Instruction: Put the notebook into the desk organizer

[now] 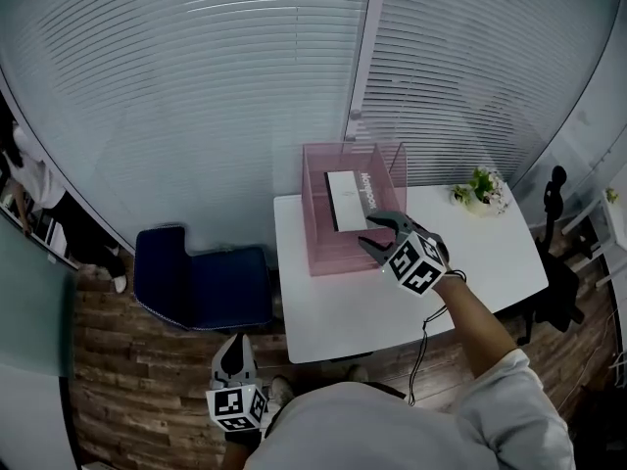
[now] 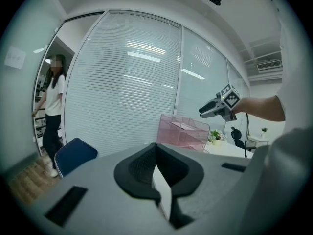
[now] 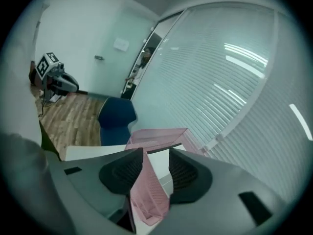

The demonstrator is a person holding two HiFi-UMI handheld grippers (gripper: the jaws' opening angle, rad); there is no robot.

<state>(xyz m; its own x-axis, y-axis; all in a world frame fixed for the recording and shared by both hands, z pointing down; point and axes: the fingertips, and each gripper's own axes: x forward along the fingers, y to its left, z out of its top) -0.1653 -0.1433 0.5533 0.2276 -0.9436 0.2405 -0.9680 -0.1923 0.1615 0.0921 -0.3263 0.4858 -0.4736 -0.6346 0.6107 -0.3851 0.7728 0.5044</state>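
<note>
We see the right gripper (image 1: 367,231) held out over the white rectangular table (image 1: 470,262), at the near end of the pink see-through mesh desk organizer (image 1: 318,213). Its two dark jaws stand apart. In the right gripper view the gap between them (image 3: 156,153) shows a stretch of the organizer's pink mesh wall (image 3: 146,190), but the pads press on nothing, so we take this claw as open and empty. The white notebook with a dark printed band along one edge (image 1: 345,199) lies inside the organizer, between its pink walls and just beyond the right gripper's jaw tips; which tier it rests on we cannot tell. The left gripper (image 1: 235,346) hangs low at our left side, off the table and over the wood-plank floor (image 1: 127,351), well apart from the organizer. In the left gripper view its jaws (image 2: 156,148) meet at the tips with nothing between them, so this claw is closed and empty. A blue upholstered chair (image 1: 201,282) stands just beside the table's left edge, and a small green potted plant with pale flowers (image 1: 480,186) sits near the table's far right corner. White slatted blinds (image 1: 196,86) cover the glass wall behind the table. A person in a white top (image 2: 51,106) stands in the doorway at the far left of the left gripper view.
</note>
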